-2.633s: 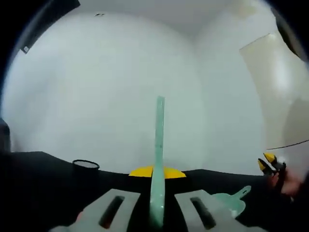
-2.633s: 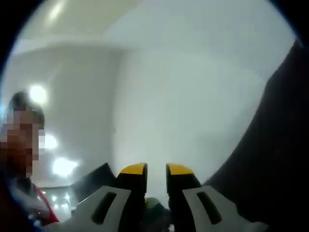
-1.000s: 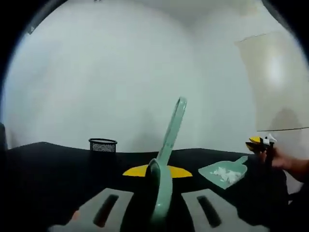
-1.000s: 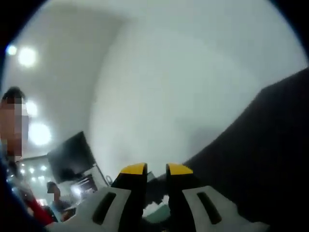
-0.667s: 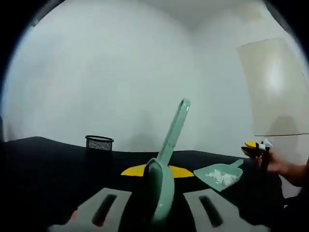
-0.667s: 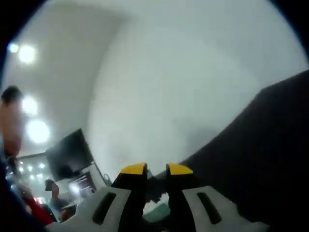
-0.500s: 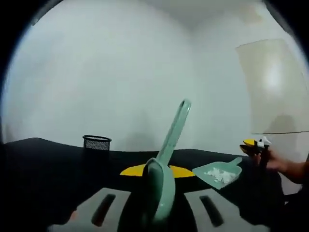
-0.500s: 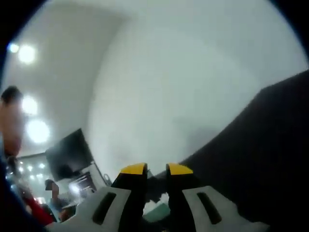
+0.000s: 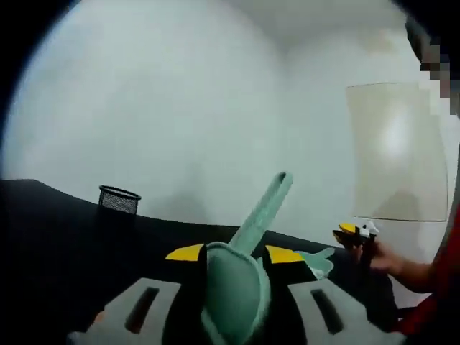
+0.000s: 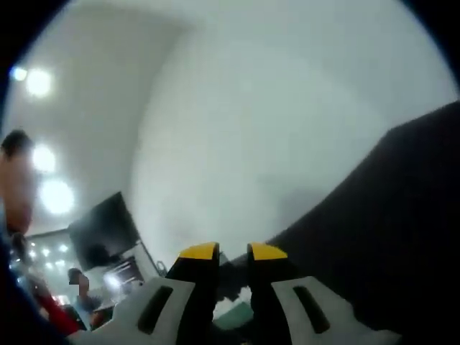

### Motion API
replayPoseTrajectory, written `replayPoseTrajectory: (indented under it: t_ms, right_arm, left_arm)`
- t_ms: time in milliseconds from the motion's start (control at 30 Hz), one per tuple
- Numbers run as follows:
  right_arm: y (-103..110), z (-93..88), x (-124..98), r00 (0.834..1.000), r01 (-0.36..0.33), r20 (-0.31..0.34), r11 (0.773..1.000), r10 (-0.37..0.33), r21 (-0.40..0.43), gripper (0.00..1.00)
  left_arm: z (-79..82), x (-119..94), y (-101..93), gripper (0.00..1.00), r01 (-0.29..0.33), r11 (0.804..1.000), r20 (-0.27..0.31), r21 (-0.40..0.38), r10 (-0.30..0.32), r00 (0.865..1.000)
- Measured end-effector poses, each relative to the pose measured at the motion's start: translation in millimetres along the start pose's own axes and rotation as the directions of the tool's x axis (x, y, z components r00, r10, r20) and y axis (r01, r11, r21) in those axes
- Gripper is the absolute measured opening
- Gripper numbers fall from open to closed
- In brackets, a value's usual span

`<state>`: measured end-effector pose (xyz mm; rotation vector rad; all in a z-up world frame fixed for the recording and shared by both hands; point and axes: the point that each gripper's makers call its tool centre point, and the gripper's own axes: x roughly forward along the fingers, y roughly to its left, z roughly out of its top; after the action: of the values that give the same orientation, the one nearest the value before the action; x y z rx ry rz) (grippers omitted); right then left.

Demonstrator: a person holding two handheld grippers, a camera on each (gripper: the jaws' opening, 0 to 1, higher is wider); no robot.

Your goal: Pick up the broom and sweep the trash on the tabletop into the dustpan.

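- The left gripper (image 9: 233, 253) has its two yellow-tipped jaws clamped on the broom (image 9: 241, 266), one tip on each side of it.
- The broom is one smooth, pale green plastic piece: a wide rounded body low between the jaws, narrowing to a flat slim handle that slants up and to the right, with a small hole near its tip.
- The dustpan (image 9: 317, 261) is the same pale green plastic, a shallow scoop with a short handle. It lies just right of the left gripper's right jaw tip, over the black tabletop (image 9: 65, 237). Whether it holds trash cannot be told in this view.
- The right gripper (image 9: 353, 231) shows at the right of the left gripper view, small, with yellow tips, gripped by a hand (image 9: 384, 255), next to the dustpan handle.
- In the right gripper view, the right gripper (image 10: 233, 252) has two yellow-tipped jaws drawn close, with a narrow gap; a bit of pale green plastic (image 10: 233, 316) sits low between them, so they seem clamped on the dustpan, though the view is blurred.
- One black wire-mesh cup (image 9: 118, 200), round and open-topped, stands on the tabletop, well left of the broom.
- The tabletop is matte black and smooth; the wall (image 9: 158, 115) behind is plain white.
- One pale, glossy rectangular panel (image 9: 392, 151) is on the wall at the right.
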<state>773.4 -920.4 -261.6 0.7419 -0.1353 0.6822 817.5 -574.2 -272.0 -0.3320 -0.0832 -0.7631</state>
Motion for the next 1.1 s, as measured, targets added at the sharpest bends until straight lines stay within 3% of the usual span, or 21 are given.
replayPoseTrajectory:
  t_ms: [67,333,500,600,800,933,1033,1100]
  right_arm:
    - [0.3,-0.3,-0.2,1.0,0.001,-0.001,1.0,-0.001,-0.001,0.18]
    - [0.9,0.0,-0.5,1.0,-0.001,-0.001,1.0,0.001,0.003,0.18]
    - [1.3,0.4,-0.9,1.0,-0.001,0.0,1.0,0.001,0.002,0.18]
    - [0.5,1.1,-1.1,1.0,0.0,0.002,1.0,0.0,0.005,0.18]
    - [0.4,2.1,-1.0,1.0,-0.001,0.007,1.0,0.001,0.004,0.18]
    - [0.8,1.9,-0.9,1.0,-0.001,0.009,1.0,0.001,0.011,0.18]
    - [2.0,0.9,-0.5,1.0,-0.003,0.006,1.0,0.003,0.009,0.18]
    - [2.9,1.2,-0.7,1.0,-0.004,0.009,1.0,0.004,0.01,0.18]
  left_arm:
    - [-4.5,-0.4,-3.9,0.31,0.025,0.998,-0.022,-0.051,-0.026,0.999]
    - [3.8,1.2,-15.6,0.3,0.062,0.998,0.01,-0.001,-0.062,0.998]
    - [-4.6,5.4,-16.1,0.34,0.062,0.998,-0.034,0.023,-0.061,0.998]
    - [-0.7,6.0,-23.1,0.31,0.133,0.99,-0.019,-0.047,-0.134,0.991]
    - [-0.6,9.9,-18.6,0.3,0.088,0.996,-0.045,0.027,-0.087,0.995]
    - [0.6,13.9,-8.8,0.29,0.018,0.99,-0.095,0.14,-0.004,0.995]
    - [5.8,18.9,-12.8,0.17,0.011,0.988,-0.105,0.156,0.006,0.994]
    - [8.4,21.5,-7.8,0.15,-0.022,0.976,-0.109,0.215,0.046,0.993]
